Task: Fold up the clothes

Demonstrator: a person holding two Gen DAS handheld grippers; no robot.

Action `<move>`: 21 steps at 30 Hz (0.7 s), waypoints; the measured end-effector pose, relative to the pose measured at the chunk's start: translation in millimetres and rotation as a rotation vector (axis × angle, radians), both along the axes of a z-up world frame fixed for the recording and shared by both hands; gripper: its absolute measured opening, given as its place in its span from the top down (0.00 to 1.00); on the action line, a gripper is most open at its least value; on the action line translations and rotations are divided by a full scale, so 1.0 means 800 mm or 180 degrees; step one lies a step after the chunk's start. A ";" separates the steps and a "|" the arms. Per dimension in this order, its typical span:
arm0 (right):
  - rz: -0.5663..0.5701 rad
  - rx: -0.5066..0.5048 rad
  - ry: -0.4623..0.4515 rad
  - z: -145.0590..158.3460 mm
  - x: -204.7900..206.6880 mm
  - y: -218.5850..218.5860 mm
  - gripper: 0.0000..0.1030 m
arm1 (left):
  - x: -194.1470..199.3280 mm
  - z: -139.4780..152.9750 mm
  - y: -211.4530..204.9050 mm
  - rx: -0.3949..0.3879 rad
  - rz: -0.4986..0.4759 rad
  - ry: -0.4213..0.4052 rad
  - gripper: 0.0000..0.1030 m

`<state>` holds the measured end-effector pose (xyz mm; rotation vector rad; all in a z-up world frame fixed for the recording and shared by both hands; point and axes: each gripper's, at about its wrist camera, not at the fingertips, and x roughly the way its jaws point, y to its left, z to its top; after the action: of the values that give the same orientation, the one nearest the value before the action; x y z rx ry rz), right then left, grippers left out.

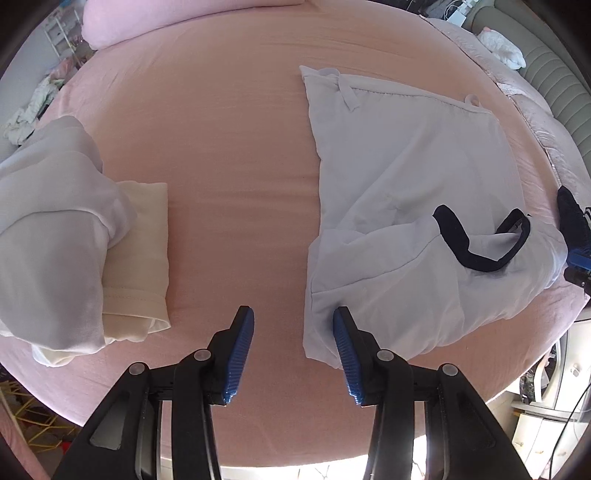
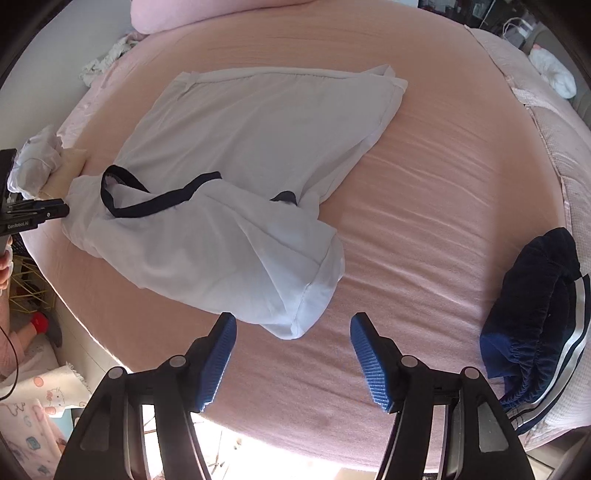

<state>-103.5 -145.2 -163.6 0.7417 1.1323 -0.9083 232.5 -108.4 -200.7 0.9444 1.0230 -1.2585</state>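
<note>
Nearest the lens in the left wrist view: left gripper (image 1: 293, 314), blue-padded fingers (image 1: 242, 354) spread apart over bare pink sheet (image 1: 229, 147), nothing pinched; right-hand pad overlapping the near left edge of the white T-shirt (image 1: 399, 177), contact not certain. In the right wrist view: right gripper (image 2: 293, 319), fingers (image 2: 369, 362) spread wide, empty, just short of the T-shirt's (image 2: 258, 140) nearest sleeve hem, not touching it. White T-shirt with dark navy collar trim (image 1: 476, 254) lying flat on the sheet, partly folded, the collar end doubled over toward the near edge of the bed, hem end stretched away toward the pink pillow (image 1: 155, 18). Left of the T-shirt, well apart: a folded cream garment (image 1: 140, 236) with a loose white garment (image 1: 51, 236) heaped partly on top. Right of the T-shirt, near the bed's edge: bundled navy shorts (image 2: 535, 306) with white side stripes. Beyond the T-shirt's far left corner, off the bed: a crumpled pile of pale laundry (image 2: 107, 59). Past the T-shirt to the far right: a small white item (image 1: 502, 46) on a padded surface, too small to identify.
</note>
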 end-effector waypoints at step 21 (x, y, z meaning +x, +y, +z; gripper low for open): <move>0.2336 -0.1965 0.2190 -0.054 0.120 0.145 0.34 | -0.172 -0.034 0.086 -0.1101 -0.2199 -0.3012 0.28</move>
<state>-7.8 -28.9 -206.6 -0.5262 1.4562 -0.8070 95.0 -39.9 -227.6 1.4540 -0.2861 -1.2344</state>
